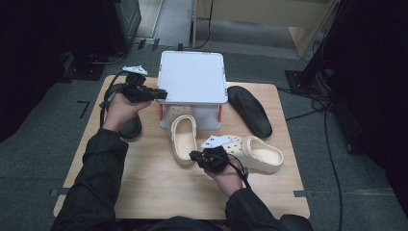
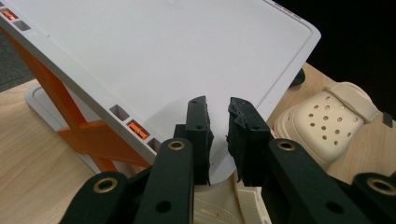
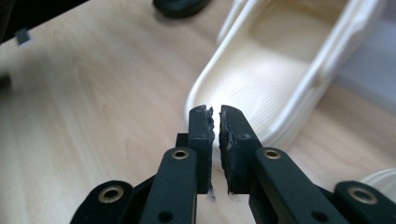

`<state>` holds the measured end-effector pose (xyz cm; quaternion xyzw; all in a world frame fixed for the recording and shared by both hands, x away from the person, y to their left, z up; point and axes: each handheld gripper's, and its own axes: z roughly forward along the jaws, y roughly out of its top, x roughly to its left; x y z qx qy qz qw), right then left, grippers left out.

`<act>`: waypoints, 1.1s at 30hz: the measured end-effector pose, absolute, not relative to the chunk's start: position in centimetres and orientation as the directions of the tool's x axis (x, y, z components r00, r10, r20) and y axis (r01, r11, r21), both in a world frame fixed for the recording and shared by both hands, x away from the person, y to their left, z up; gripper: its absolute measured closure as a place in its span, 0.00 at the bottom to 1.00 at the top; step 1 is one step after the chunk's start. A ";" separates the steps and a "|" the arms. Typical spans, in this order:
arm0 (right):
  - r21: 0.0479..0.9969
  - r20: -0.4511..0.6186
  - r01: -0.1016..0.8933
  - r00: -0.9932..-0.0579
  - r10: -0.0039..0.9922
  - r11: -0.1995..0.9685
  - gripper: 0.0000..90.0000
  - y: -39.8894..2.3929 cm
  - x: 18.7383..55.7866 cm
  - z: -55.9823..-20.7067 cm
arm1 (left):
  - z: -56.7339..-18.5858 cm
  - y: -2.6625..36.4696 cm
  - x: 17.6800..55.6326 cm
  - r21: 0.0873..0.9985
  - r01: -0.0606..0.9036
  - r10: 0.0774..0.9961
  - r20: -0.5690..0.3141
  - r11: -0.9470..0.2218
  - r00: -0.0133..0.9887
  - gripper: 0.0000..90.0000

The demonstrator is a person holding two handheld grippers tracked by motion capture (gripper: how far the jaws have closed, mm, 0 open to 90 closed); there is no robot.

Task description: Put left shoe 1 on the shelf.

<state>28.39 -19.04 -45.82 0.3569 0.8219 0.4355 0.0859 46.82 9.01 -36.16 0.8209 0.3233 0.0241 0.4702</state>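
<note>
Now right claw [image 3: 215, 116] nearly shut, seemingly pinching clog [image 3: 280, 88] heel rim.

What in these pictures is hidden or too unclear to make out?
- High view: the toe of one cream clog sits under the white rack.
- High view: the right tongs are too small to show whether they touch that clog.
- Left gripper view: the left tongs cover the rack's near corner, so any grip there is unclear.

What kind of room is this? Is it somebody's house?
Probably not a house; it looks like a lab or workshop set up for recording. A small wooden table stands on grey carpet, cables trail over the floor, and dark equipment stands crowd around it.
</note>
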 end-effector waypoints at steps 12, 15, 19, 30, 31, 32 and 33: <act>0.747 0.147 0.500 -0.767 0.625 0.438 0.92 -17.5 28.0 -48.5 | -36.3 9.2 46.7 0.792 0.509 0.555 -0.269 -0.338 0.787 0.91; 0.755 0.145 0.487 -0.776 0.613 0.439 0.92 -17.4 28.2 -48.6 | -36.4 9.3 46.8 0.793 0.516 0.554 -0.283 -0.324 0.783 0.92; 0.757 0.122 0.469 -0.786 0.607 0.455 0.91 -17.0 28.5 -48.5 | -36.4 9.3 46.7 0.792 0.511 0.555 -0.273 -0.334 0.786 0.92; 0.774 0.119 0.472 -0.765 0.633 0.423 0.91 -16.3 30.4 -48.0 | -36.4 9.3 46.6 0.790 0.515 0.556 -0.276 -0.333 0.784 0.93; 0.772 0.123 0.474 -0.765 0.632 0.423 0.91 -16.2 30.5 -48.1 | -36.4 9.3 46.7 0.790 0.515 0.556 -0.276 -0.333 0.784 0.93; 0.774 0.120 0.470 -0.766 0.632 0.423 0.92 -16.2 30.6 -48.1 | -36.4 9.4 46.7 0.790 0.516 0.555 -0.279 -0.331 0.783 0.94; 0.779 0.119 0.467 -0.766 0.632 0.418 0.92 -16.1 30.7 -48.2 | -36.4 9.4 46.7 0.789 0.519 0.555 -0.283 -0.328 0.782 0.94</act>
